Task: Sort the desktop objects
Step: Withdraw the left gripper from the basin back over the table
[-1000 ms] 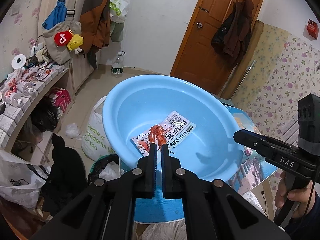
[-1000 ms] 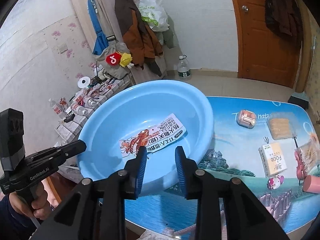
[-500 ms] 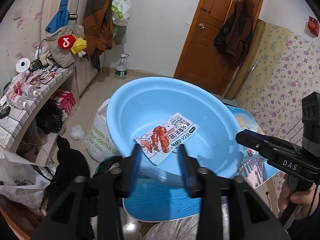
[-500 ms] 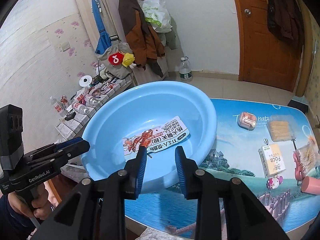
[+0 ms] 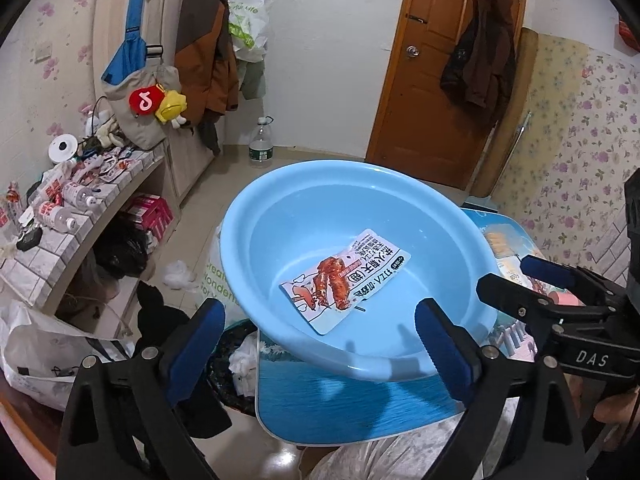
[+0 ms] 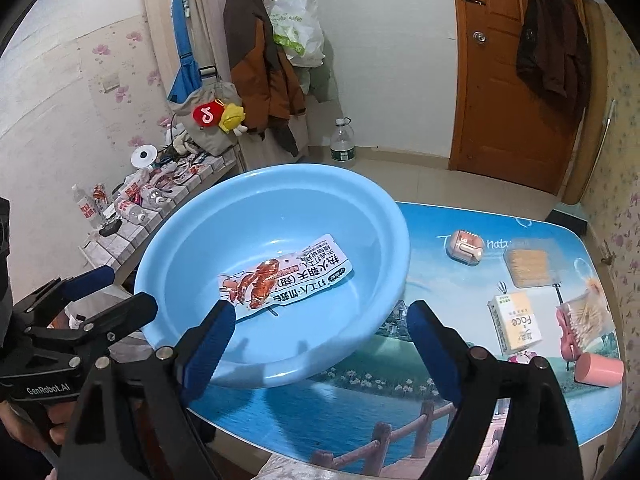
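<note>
The near rim of the blue basin [image 6: 256,376] is partly hidden behind the right gripper [image 6: 316,344]. The print on the snack packet [image 5: 346,280] cannot be read. The cotton swab box [image 6: 586,320] is blurred.

A brown wooden door [image 5: 432,92] stood at upper right with a dark jacket [image 5: 480,48] hanging beside it. A water bottle [image 5: 260,143] sat on the floor; what looked like small bottles [image 5: 60,200] cluttered the left shelf.
</note>
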`<state>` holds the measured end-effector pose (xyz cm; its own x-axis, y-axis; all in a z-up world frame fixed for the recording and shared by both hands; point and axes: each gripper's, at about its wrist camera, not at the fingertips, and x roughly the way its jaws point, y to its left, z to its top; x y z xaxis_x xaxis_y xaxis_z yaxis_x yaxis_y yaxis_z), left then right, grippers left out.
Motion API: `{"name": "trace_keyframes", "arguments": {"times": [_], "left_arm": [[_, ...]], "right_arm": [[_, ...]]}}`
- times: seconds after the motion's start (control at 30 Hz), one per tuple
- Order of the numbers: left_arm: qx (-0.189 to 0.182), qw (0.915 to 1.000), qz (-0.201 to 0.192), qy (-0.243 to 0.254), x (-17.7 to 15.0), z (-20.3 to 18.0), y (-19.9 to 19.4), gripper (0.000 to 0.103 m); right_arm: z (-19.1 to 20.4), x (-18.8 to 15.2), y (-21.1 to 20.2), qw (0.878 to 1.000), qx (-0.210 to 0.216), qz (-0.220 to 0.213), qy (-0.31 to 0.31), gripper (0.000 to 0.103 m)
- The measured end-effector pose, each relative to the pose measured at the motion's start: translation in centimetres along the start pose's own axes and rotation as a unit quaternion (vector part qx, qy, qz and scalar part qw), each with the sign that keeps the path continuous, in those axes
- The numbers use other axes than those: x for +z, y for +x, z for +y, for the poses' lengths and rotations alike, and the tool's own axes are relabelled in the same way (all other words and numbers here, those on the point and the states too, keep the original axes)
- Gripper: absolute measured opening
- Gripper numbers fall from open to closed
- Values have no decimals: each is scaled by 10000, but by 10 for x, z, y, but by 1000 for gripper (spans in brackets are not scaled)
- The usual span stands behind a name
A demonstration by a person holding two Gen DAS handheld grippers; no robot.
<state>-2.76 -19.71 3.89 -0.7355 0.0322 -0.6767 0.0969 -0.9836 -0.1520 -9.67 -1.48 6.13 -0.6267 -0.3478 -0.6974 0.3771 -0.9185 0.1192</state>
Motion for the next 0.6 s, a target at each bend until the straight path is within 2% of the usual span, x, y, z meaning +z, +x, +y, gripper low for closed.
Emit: {"name": "trace_keyframes", "arguments": {"times": [0.07, 0.27, 0.43, 0.6], "left_arm": [[47, 10000, -4, -17, -1, -1, 0, 97], [193, 9998, -53, 37, -3, -8, -2, 97], [209, 9998, -34, 11, -3, -14, -2, 97], [227, 9997, -68, -1, -4, -18, -2, 97]], "right_arm": [[1, 0, 0, 9999, -108, -15, 19, 103], [6, 0, 1, 9977, -676, 10, 71, 103], [4, -3, -4, 9968, -789, 28, 129, 103], [9, -3, -18, 9940, -1080, -164, -72, 103]]}}
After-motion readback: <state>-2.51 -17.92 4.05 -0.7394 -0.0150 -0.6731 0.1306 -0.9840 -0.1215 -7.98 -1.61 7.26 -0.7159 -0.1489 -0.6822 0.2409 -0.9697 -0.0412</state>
